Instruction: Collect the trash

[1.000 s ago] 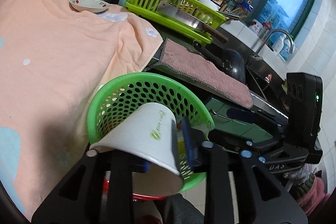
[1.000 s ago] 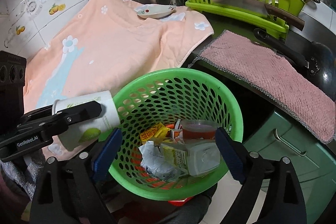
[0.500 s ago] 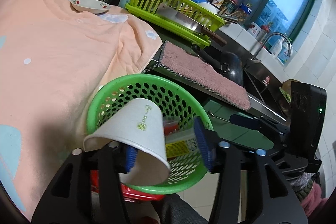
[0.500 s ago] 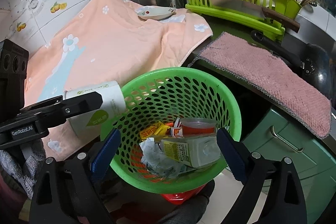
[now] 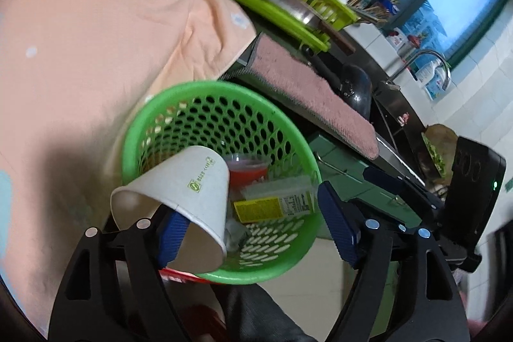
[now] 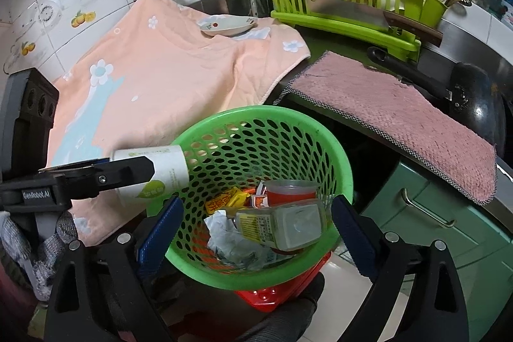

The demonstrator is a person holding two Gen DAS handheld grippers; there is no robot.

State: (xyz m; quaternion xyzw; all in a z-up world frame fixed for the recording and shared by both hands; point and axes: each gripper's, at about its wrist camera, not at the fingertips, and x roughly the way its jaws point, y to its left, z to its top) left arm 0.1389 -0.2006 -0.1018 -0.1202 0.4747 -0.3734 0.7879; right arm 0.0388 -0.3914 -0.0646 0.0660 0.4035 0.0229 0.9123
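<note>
A white paper cup [image 5: 189, 197] with green print lies tilted at the near rim of the green perforated basket [image 5: 288, 130]. My left gripper [image 5: 256, 233] is wide open; the cup leans against its left blue pad [image 5: 171, 229], loose. In the right wrist view the cup [image 6: 154, 169] is at the basket's left rim [image 6: 340, 156], with the left gripper's finger across it. My right gripper [image 6: 256, 233] is open and straddles the basket's near side. Inside lie a clear bottle [image 6: 282, 226], a red cup [image 6: 288, 189], crumpled paper [image 6: 224, 233] and yellow wrappers [image 6: 224, 201].
A peach blanket [image 6: 160, 79] with a small dish [image 6: 227, 24] covers the counter left. A pink mat [image 6: 400, 111], black pan [image 6: 474, 104] and lime dish rack with cleaver [image 6: 346, 12] lie behind. Green cabinet [image 6: 433, 223] right. A red stool [image 6: 275, 294] sits under the basket.
My left gripper's jaws have opened wide, releasing the paper cup, which has tipped toward the basket's inside. The right gripper stays open about the basket.
</note>
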